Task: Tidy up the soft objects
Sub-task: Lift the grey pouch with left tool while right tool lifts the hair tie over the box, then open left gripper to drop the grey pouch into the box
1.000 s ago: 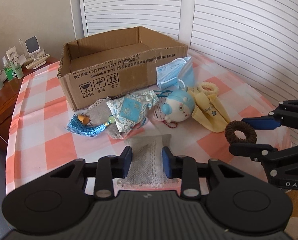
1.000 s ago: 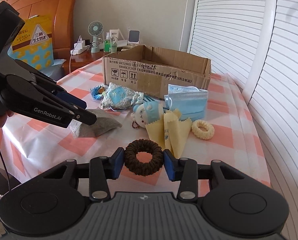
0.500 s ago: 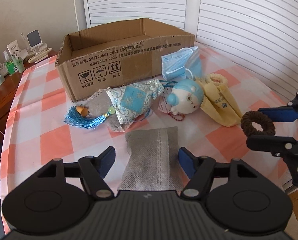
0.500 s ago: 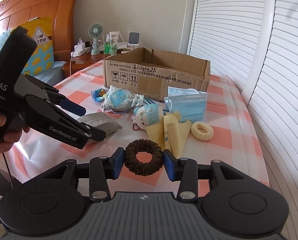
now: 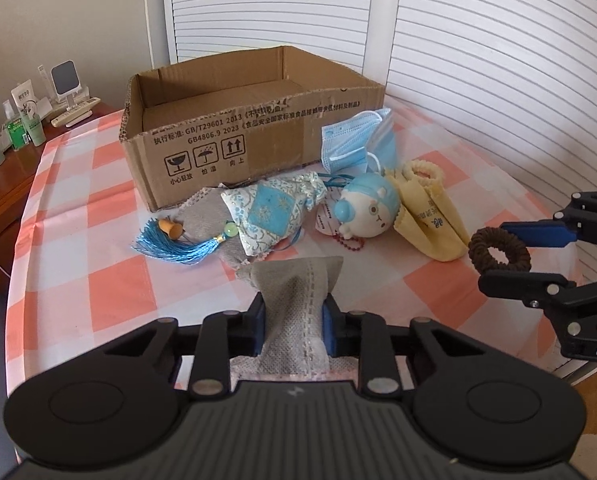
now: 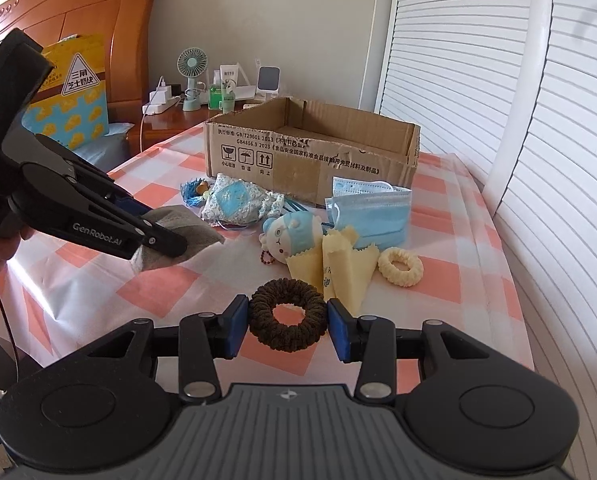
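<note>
Pouch lengthwise in left gripper, far end toward box

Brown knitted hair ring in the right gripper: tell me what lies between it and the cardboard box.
In the right wrist view, the yellow cloth, blue-capped plush toy and blue face masks lie between.

A small fan stands beside bottles near a wooden headboard.
</note>
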The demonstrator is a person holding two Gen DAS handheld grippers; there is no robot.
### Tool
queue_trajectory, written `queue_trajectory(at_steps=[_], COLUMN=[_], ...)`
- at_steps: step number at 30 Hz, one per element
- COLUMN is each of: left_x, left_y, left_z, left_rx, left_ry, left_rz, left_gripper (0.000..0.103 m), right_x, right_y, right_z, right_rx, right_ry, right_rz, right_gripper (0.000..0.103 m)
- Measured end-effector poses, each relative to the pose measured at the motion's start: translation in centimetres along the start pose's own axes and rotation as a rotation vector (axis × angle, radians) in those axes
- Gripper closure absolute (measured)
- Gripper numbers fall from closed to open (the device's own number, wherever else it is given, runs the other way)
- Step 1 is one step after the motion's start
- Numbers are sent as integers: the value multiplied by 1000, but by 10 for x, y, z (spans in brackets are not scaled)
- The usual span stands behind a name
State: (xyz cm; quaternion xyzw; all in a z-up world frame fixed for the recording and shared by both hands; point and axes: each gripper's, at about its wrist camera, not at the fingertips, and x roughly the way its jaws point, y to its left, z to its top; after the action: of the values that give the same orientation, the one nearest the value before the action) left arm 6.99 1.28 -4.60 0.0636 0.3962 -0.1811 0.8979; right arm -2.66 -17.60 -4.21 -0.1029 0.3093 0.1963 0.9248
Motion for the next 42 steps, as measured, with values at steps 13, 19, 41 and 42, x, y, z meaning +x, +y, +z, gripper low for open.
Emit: queue_trajectory(at_steps=[13,19,41,42], left_x=[-28,-2,1,-7], left_y=[21,44,66,64], left_z=[65,132,125,114], left_rx=[-14,1,-22,-44], left_ry=[-112,-171,-256,-258], left_rz=[13,84,243,257], left_gripper=[78,77,3,2], right_x=[0,6,32,33], right_y=[-22,-37,-46,-46], right_z=[38,64,100,103], right_rx=[-26,-35,-37,-38], right_ry=[-68,-115,-119,-120], right_rz=[22,4,-7,-5], right_gripper=[56,56,56,56])
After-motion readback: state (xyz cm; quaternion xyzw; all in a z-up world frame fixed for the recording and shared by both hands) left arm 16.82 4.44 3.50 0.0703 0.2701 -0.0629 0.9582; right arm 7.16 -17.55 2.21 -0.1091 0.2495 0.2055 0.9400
